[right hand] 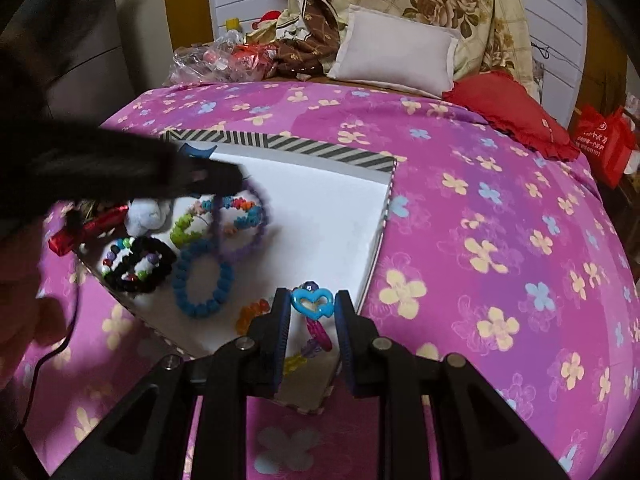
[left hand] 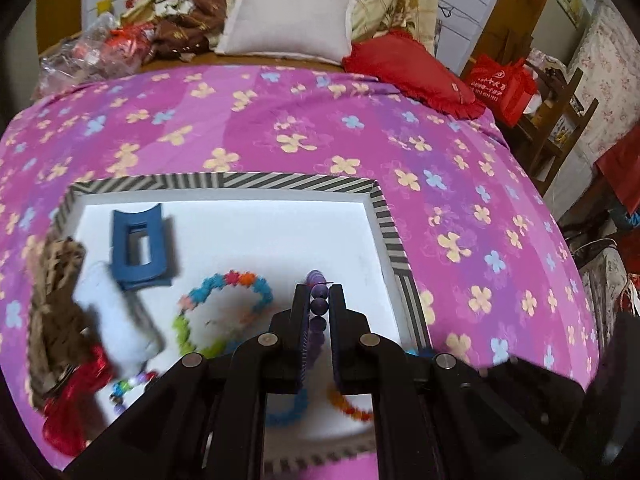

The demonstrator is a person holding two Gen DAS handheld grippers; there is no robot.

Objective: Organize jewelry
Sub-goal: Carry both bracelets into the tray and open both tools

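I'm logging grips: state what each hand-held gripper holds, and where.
Left hand-held gripper: purple bead bracelet, pinched across its strand. Right hand-held gripper: plastic link chain, gripped at its blue heart link.

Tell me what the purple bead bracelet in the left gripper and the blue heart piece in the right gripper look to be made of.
Purple bead bracelet: round, dark, smooth beads with a dull sheen, glass or polished stone by the look; motion blur leaves it open. Blue heart piece: glossy, translucent turquoise outline with bright highlights, most likely moulded plastic.

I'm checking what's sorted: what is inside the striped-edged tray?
Inside the tray: blue hair claw, multicoloured bracelet, blue bead bracelet, black bracelet. The grippers hide its near part.
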